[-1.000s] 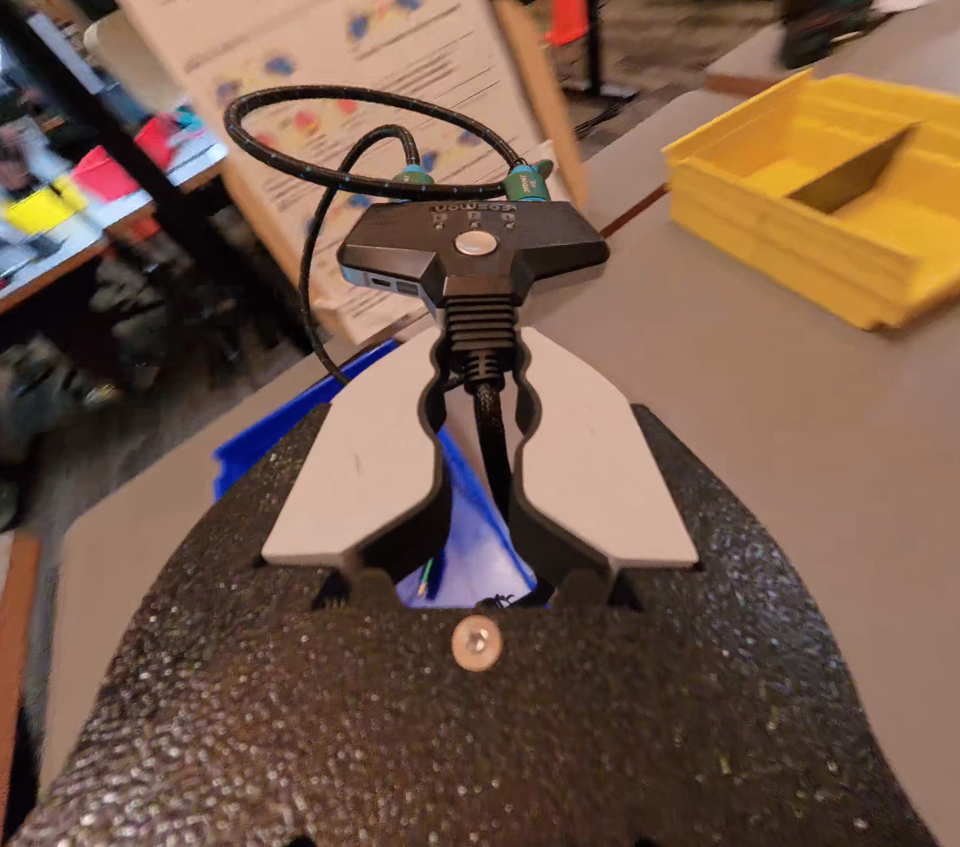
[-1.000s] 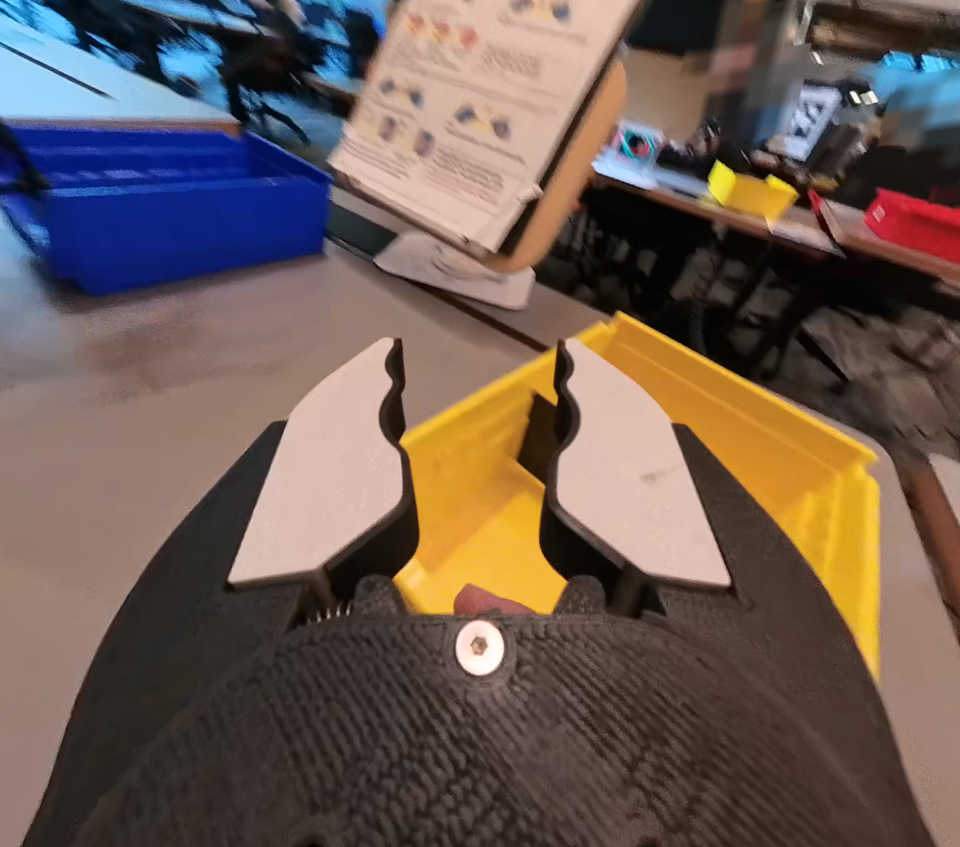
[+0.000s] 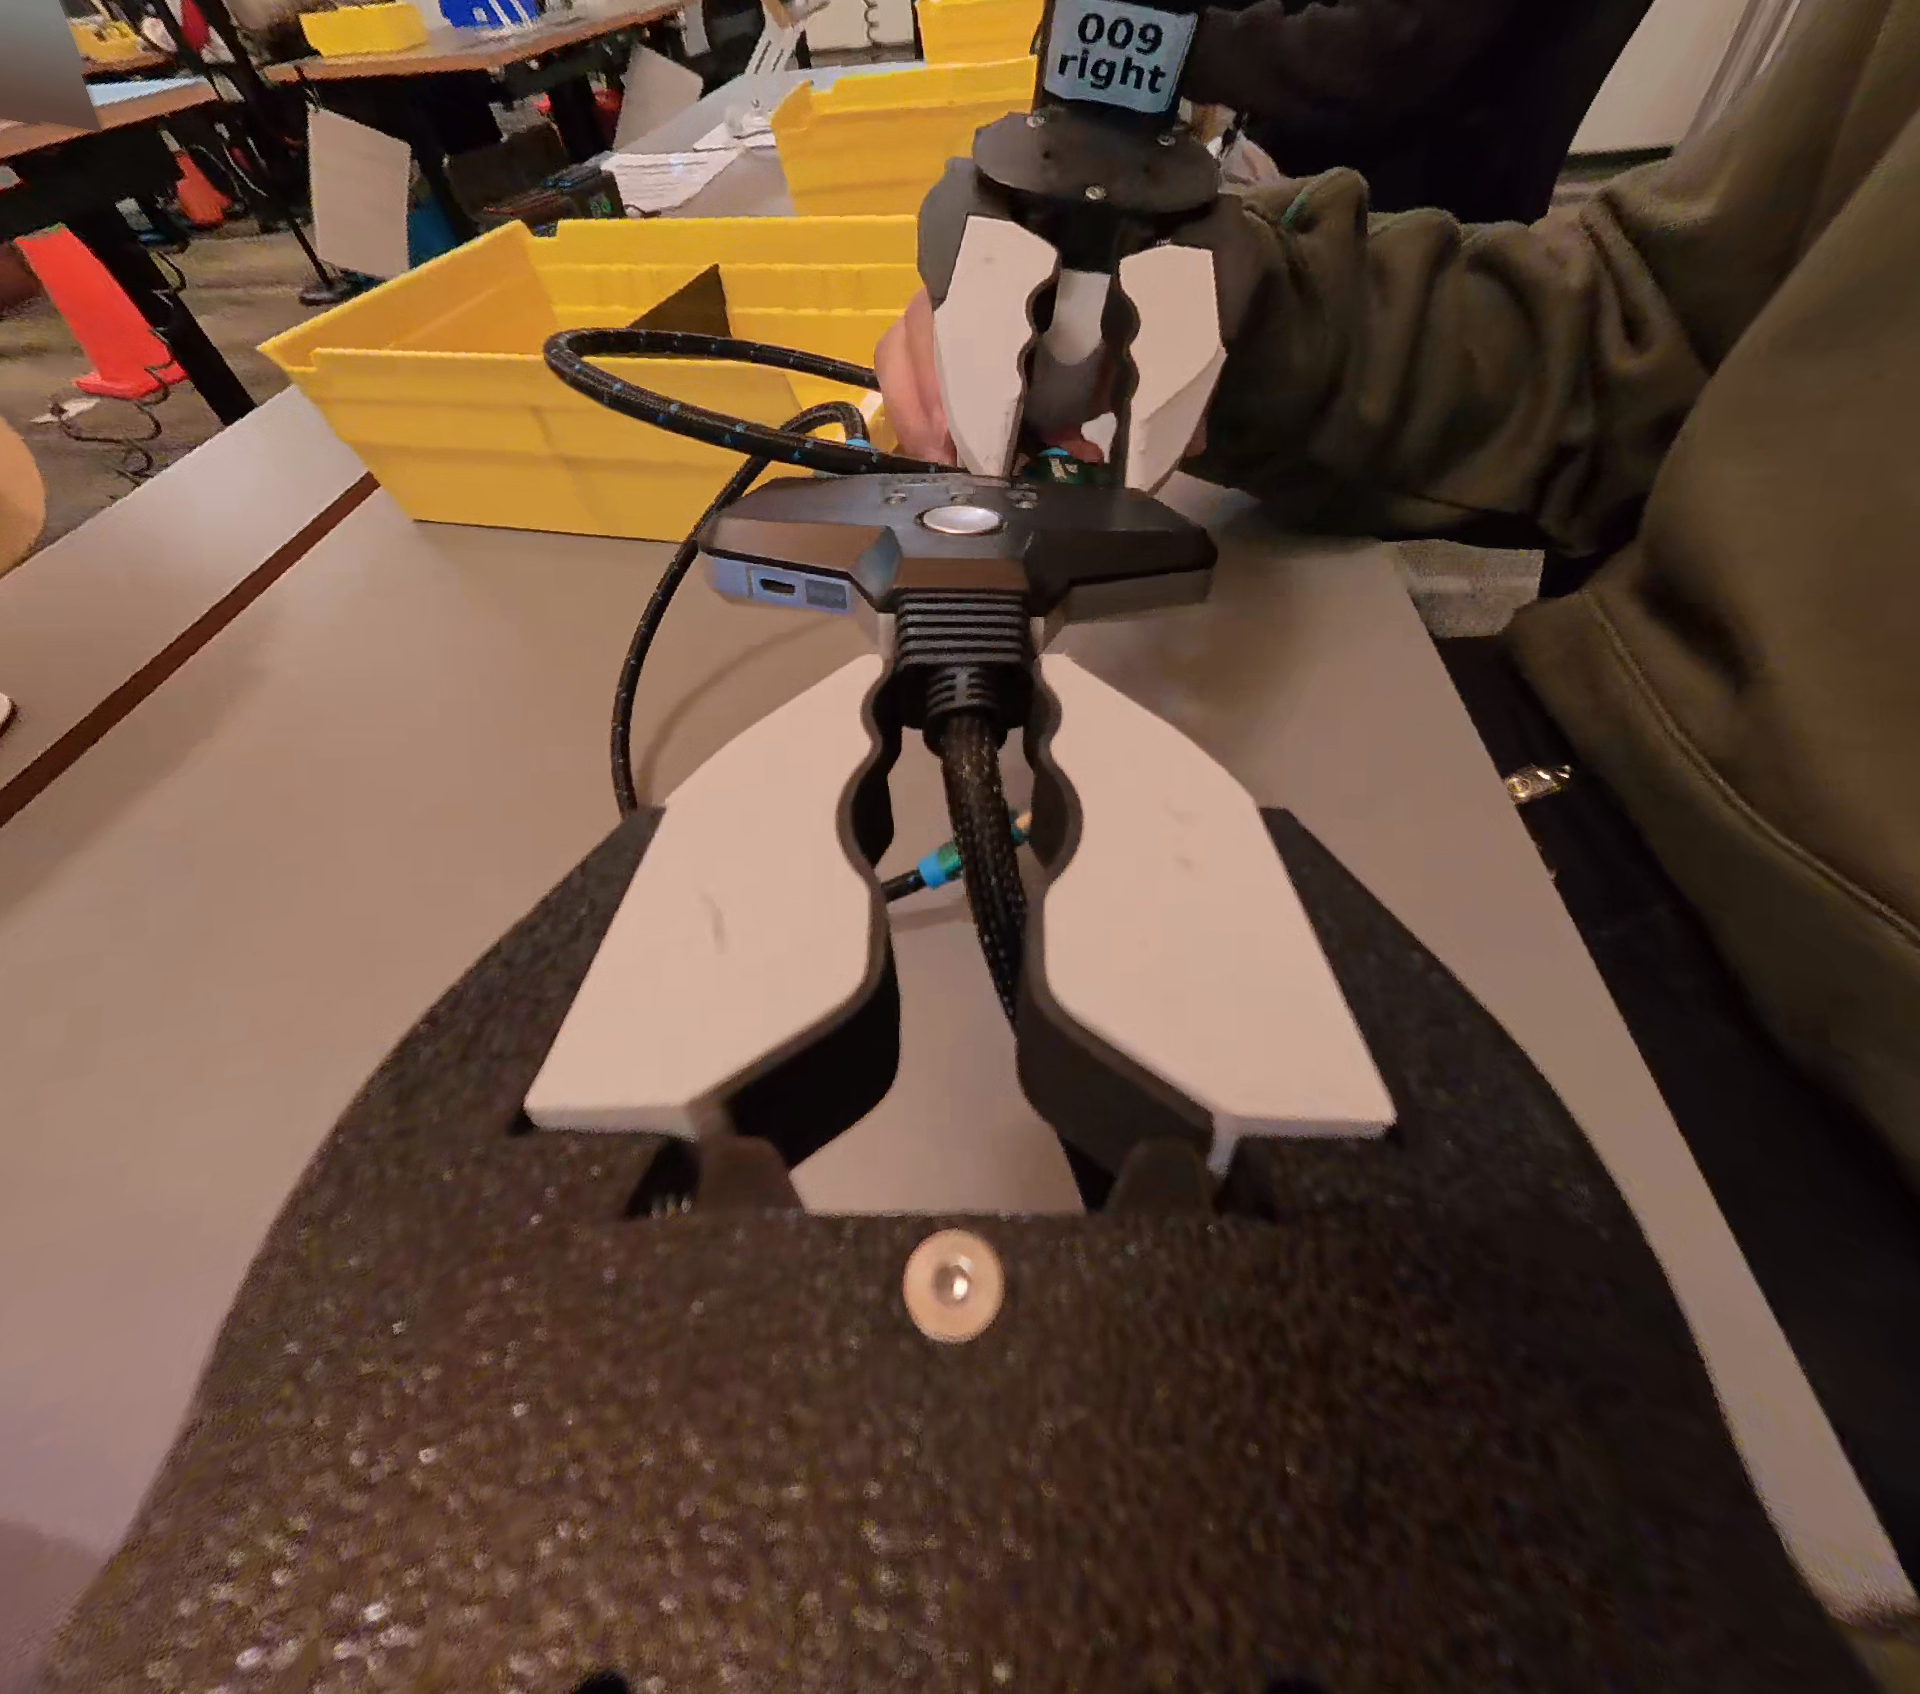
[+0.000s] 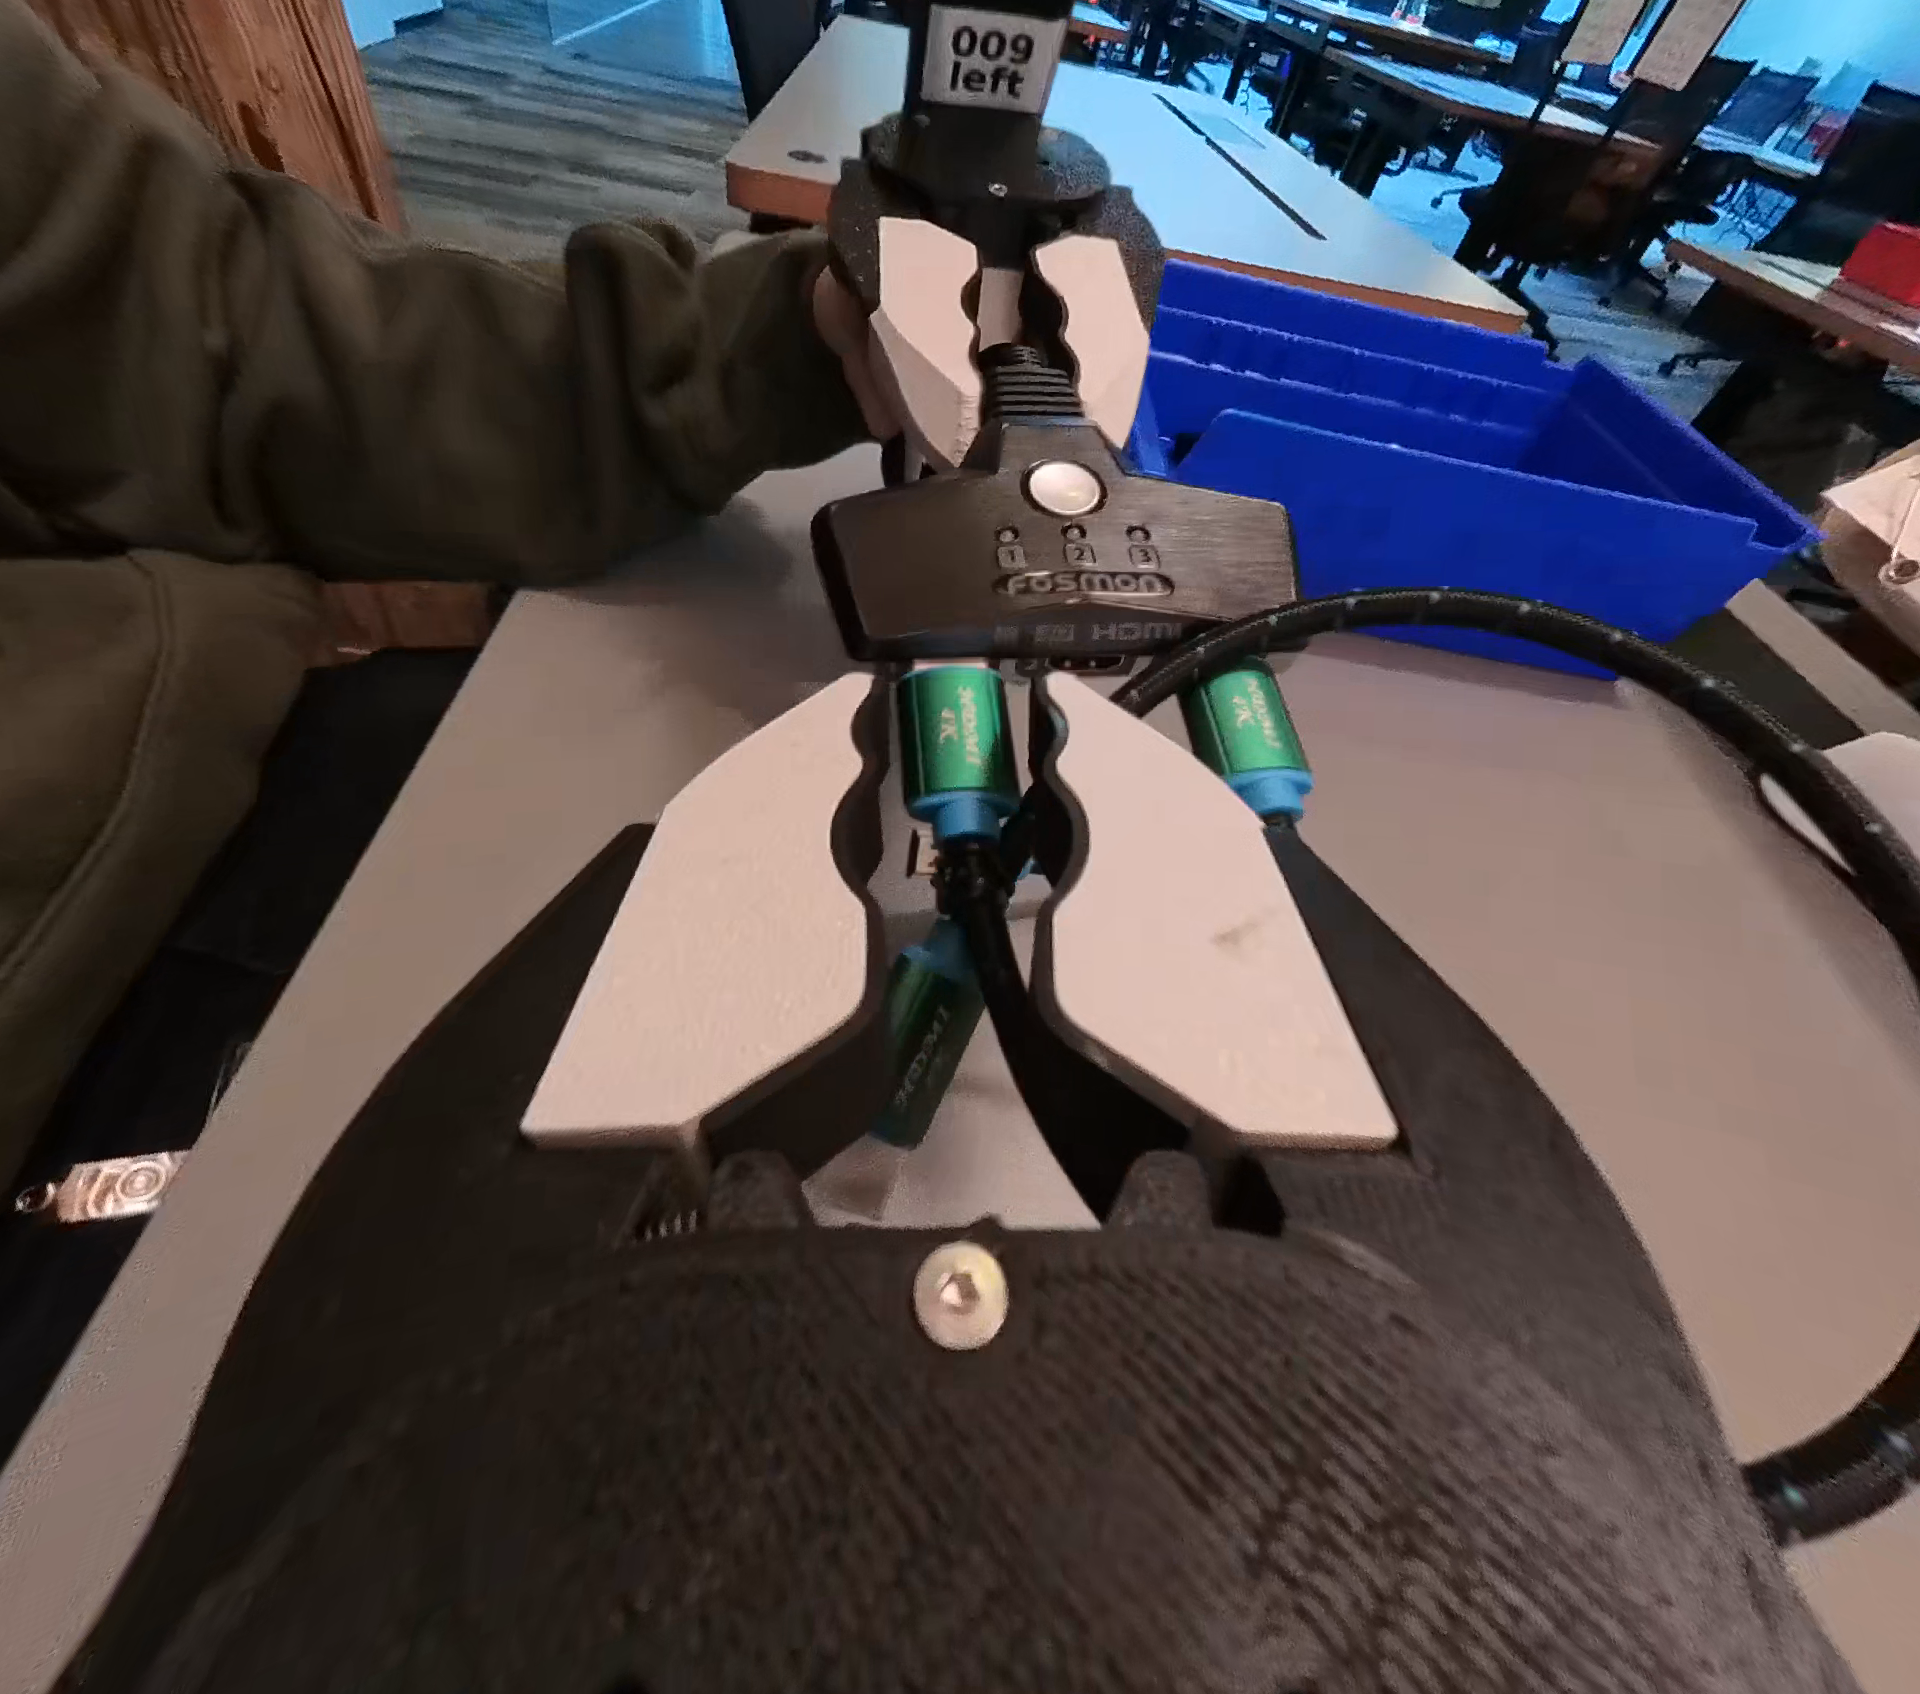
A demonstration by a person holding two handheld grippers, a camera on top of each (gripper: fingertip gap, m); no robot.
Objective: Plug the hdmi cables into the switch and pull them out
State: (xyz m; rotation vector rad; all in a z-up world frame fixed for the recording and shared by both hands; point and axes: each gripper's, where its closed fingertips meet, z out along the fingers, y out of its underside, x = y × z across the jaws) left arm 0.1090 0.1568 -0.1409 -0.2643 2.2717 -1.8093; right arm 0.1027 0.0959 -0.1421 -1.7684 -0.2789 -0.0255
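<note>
- The right gripper (image 4: 951, 730) has come from the yellow bin (image 3: 457, 397) to the HDMI switch (image 4: 1060, 574), its fingers straddling a green plug (image 4: 951, 751), not visibly clamped.
- The left gripper (image 3: 961, 699) is clamped on the switch's ribbed tail (image 3: 961, 636) near the table's (image 3: 312, 813) edge; a blue bin (image 4: 1455, 481) sits behind.

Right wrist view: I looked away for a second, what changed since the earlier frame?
The right gripper swung from the yellow plastic bin to the black HDMI switch, open around a plugged-in green metal plug. The left gripper still clamps the switch's ribbed collar.
</note>
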